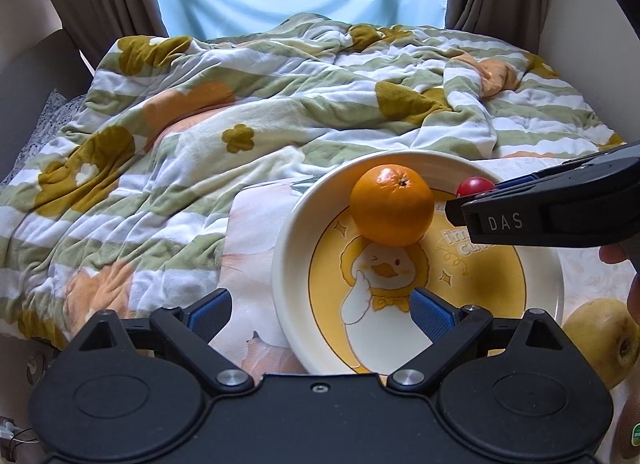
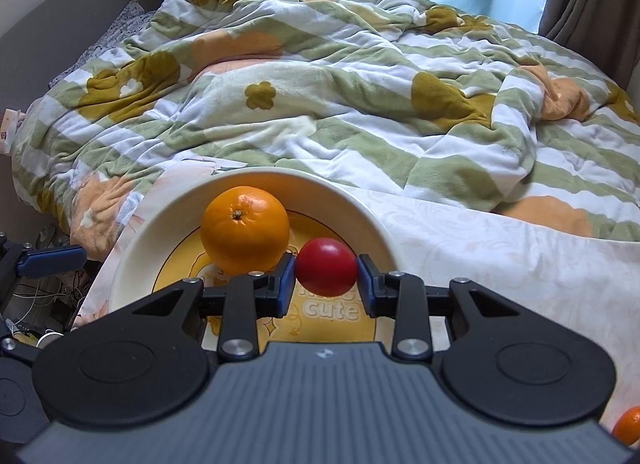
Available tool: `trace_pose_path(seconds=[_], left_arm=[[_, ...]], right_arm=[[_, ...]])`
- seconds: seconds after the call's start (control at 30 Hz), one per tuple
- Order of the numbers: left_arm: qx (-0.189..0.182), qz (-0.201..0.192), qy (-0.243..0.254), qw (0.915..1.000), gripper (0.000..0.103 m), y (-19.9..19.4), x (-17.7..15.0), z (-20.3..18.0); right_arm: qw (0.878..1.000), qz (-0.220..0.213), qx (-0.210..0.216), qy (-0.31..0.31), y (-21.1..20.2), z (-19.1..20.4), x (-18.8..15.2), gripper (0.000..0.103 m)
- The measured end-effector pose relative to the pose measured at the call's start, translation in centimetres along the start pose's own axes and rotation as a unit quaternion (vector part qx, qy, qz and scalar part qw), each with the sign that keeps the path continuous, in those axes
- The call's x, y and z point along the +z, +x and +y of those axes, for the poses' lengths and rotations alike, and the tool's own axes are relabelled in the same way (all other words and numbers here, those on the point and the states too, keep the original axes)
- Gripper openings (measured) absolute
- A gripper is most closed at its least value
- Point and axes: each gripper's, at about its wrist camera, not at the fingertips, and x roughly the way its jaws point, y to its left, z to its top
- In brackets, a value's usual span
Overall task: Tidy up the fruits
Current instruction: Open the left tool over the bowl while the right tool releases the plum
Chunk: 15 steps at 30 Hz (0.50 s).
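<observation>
A white plate [image 1: 288,264] with a yellow duck picture lies on the bed; it also shows in the right wrist view [image 2: 132,256]. An orange [image 1: 392,204] sits on it, also in the right wrist view [image 2: 245,229]. My right gripper [image 2: 326,278] is shut on a small red fruit [image 2: 326,266] and holds it over the plate, just right of the orange. In the left wrist view the right gripper [image 1: 472,200] comes in from the right with the red fruit [image 1: 476,185] behind it. My left gripper [image 1: 320,314] is open and empty at the plate's near-left rim.
A yellow apple [image 1: 600,340] and a kiwi [image 1: 630,428] lie right of the plate. Another orange [image 2: 628,426] shows at the right wrist view's lower right corner. A rumpled striped flower blanket [image 1: 240,112] covers the bed behind. Curtains hang at the back.
</observation>
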Motion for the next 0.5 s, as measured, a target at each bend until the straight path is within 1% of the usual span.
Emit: trace_pose_path(seconds=[0.2, 0.23, 0.27, 0.3, 0.33, 0.37, 0.4, 0.43, 0.5], left_arm=[[-0.001, 0.000, 0.007, 1.0000, 0.098, 0.1, -0.1, -0.1], [-0.001, 0.000, 0.007, 1.0000, 0.098, 0.0, -0.1, -0.1], [-0.001, 0.001, 0.008, 1.0000, 0.098, 0.0, -0.2, -0.1], [-0.001, 0.001, 0.009, 1.0000, 0.098, 0.0, -0.2, -0.1], [-0.001, 0.001, 0.011, 0.9999, 0.098, 0.0, -0.2, -0.1], [-0.001, 0.001, 0.012, 0.9999, 0.098, 0.0, -0.2, -0.2], [-0.001, 0.002, 0.014, 0.9999, 0.098, -0.1, -0.3, -0.2], [-0.001, 0.002, 0.015, 0.9999, 0.098, -0.1, -0.3, -0.3], [-0.001, 0.001, 0.017, 0.9999, 0.098, -0.3, -0.4, -0.4]], right_arm=[[1.000, -0.001, -0.002, -0.008, 0.5, 0.4, -0.1, 0.049], [1.000, -0.002, -0.005, -0.009, 0.5, 0.4, -0.2, 0.050], [1.000, -0.006, -0.008, -0.012, 0.3, 0.5, -0.2, 0.053], [1.000, -0.010, -0.012, -0.016, 0.1, 0.6, -0.2, 0.064], [1.000, -0.014, -0.018, -0.021, 0.0, 0.8, -0.2, 0.079], [0.999, -0.020, -0.025, -0.026, -0.3, 0.9, -0.2, 0.087], [0.998, -0.030, -0.038, -0.034, -0.6, 1.1, -0.2, 0.098], [0.997, -0.039, -0.048, -0.042, -1.0, 1.3, -0.3, 0.103], [0.995, -0.052, -0.058, -0.057, -1.5, 1.6, -0.4, 0.103]])
